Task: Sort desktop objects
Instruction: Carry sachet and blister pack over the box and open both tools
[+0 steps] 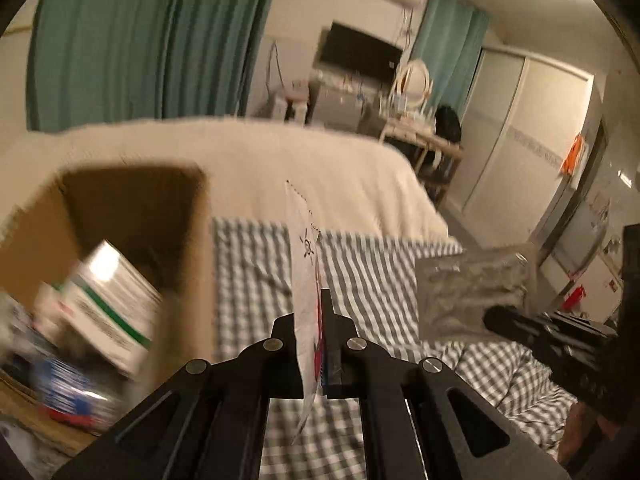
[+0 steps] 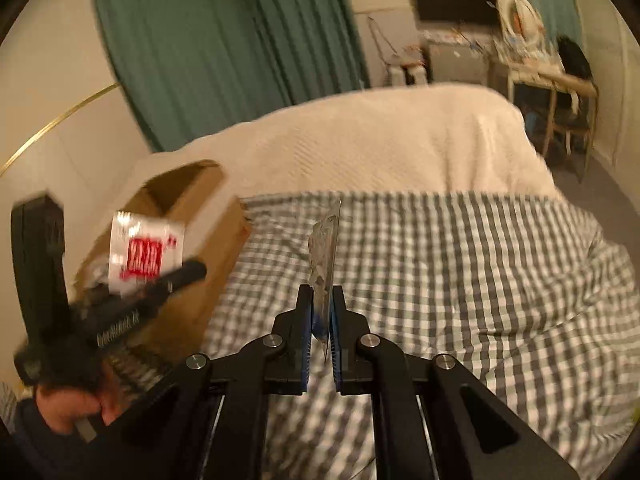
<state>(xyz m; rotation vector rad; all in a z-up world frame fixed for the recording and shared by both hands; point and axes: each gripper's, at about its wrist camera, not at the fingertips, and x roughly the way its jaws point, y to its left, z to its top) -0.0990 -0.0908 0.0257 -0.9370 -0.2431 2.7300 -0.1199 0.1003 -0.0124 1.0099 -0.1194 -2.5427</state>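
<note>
Open room: my right tongs [image 2: 321, 320] are hanging over a wide bare stretch of the checked bed sheet [image 2: 460, 272], with the cream blanket [image 2: 360, 140] beyond it.
Edges: the cardboard box [image 1: 200, 280] is standing open on the bed at my left, its near wall just beside my left tongs [image 1: 316, 344].
In the box: a white carton with a green stripe [image 1: 108, 304] is lying tilted among blurred packets.
Left tongs: I am clamping them on a white packet with red print [image 2: 140, 252], held upright and edge-on beside the box rim.
Right tongs: I am pinching them on a clear plastic packet [image 2: 326, 256], upright above the sheet.
Around: green curtains [image 1: 140, 40] are hanging behind the bed.
</note>
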